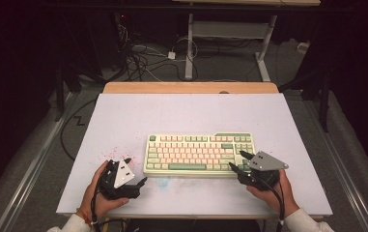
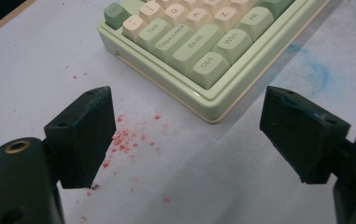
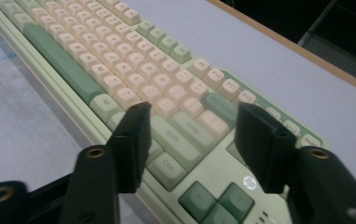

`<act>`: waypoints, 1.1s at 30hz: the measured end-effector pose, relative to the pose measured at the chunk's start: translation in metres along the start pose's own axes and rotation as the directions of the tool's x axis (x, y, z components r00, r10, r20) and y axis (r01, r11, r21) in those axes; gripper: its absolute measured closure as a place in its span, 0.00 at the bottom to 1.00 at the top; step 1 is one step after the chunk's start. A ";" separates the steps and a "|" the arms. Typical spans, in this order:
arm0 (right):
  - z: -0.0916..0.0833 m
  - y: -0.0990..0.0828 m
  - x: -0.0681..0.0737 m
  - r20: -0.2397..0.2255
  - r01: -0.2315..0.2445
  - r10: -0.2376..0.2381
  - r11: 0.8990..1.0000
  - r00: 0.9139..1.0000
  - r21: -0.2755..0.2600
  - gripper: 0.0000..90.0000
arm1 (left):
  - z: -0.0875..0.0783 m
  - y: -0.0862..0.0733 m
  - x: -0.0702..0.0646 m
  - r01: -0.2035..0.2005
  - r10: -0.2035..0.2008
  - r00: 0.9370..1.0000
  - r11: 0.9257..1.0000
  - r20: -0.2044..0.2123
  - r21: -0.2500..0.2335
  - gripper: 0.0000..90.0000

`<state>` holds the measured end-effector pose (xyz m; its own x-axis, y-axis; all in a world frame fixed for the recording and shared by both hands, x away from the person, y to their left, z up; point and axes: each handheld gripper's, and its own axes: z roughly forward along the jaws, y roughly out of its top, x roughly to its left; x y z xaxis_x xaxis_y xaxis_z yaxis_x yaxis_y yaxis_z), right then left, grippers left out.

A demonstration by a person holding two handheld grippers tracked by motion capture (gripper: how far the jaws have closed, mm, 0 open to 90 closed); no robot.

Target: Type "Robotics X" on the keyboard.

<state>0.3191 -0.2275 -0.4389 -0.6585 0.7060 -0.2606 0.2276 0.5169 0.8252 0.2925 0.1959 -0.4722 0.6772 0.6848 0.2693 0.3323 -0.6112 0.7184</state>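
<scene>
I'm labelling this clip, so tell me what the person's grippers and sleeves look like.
Both grippers are black, each with two blocky black jaws. The left gripper and right gripper each carry a grey three-cornered plate on top. Black cables trail back along the wrists. The sleeves are white, and the left wrist wears an orange band.

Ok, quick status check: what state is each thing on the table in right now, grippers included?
keyboard: flat on the white table top, keys up, not held.
left gripper: jaws open wide, empty, just off the keyboard's near left corner, over red specks.
right gripper: jaws partly open over the keyboard's right end, nothing gripped.
blue smudge: on the table along the keyboard's near edge.
</scene>
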 end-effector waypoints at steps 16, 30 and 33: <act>0.063 0.051 0.020 -0.157 0.042 -0.027 0.995 0.987 0.094 1.00 | -0.001 -0.005 -0.001 0.004 -0.004 1.000 1.000 0.004 0.014 0.19; 0.107 0.061 0.023 -0.167 0.048 -0.018 0.984 0.986 0.174 1.00 | 0.000 -0.006 -0.001 -0.006 0.005 1.000 1.000 0.022 0.030 0.19; 0.111 0.062 0.023 -0.167 0.055 -0.023 0.981 0.986 0.187 1.00 | 0.001 -0.007 -0.001 -0.004 0.003 1.000 0.999 0.026 0.036 0.19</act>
<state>0.3977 -0.1258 -0.4491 -0.7741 0.6031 -0.1923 0.3215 0.6362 0.7013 0.2900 0.1990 -0.4776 0.6948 0.6725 0.2548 0.3532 -0.6277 0.6937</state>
